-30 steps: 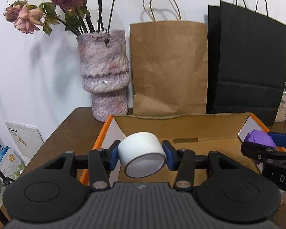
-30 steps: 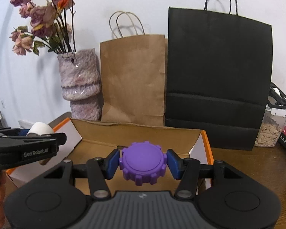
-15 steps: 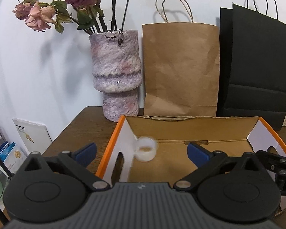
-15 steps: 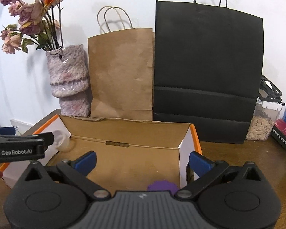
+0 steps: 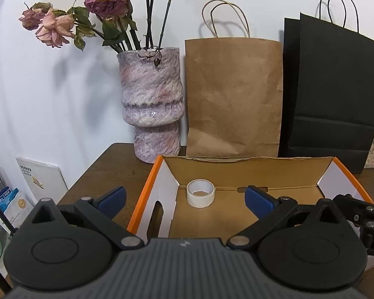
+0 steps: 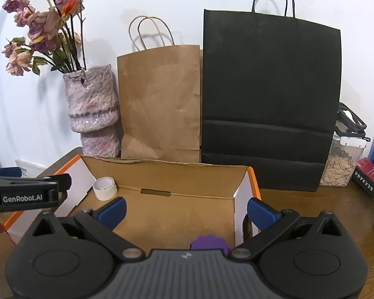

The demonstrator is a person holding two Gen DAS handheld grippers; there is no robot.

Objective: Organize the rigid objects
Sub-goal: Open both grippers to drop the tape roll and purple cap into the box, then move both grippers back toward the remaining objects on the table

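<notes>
An open cardboard box [image 5: 249,160] with orange edges stands on the brown table; it also shows in the right wrist view [image 6: 167,165]. A white tape roll [image 5: 200,193] lies in its far left corner, seen also in the right wrist view [image 6: 104,188]. A purple toothed disc [image 6: 209,243] lies on the box floor near the front right, partly hidden by my right gripper. My left gripper [image 5: 184,198] is open and empty above the box's left side. My right gripper [image 6: 185,209] is open and empty above the box.
A pink-grey vase [image 5: 152,107] with dried roses, a brown paper bag [image 5: 234,94] and a black paper bag [image 5: 334,99] stand behind the box. A clear jar of seeds [image 6: 341,159] and red and blue packs [image 6: 371,174] stand at the right. The left gripper's side [image 6: 25,194] shows at the left.
Both grippers opened. The white tape roll dropped into the box's far left corner and the purple disc dropped onto the box floor. Both grippers rose and drew back.
</notes>
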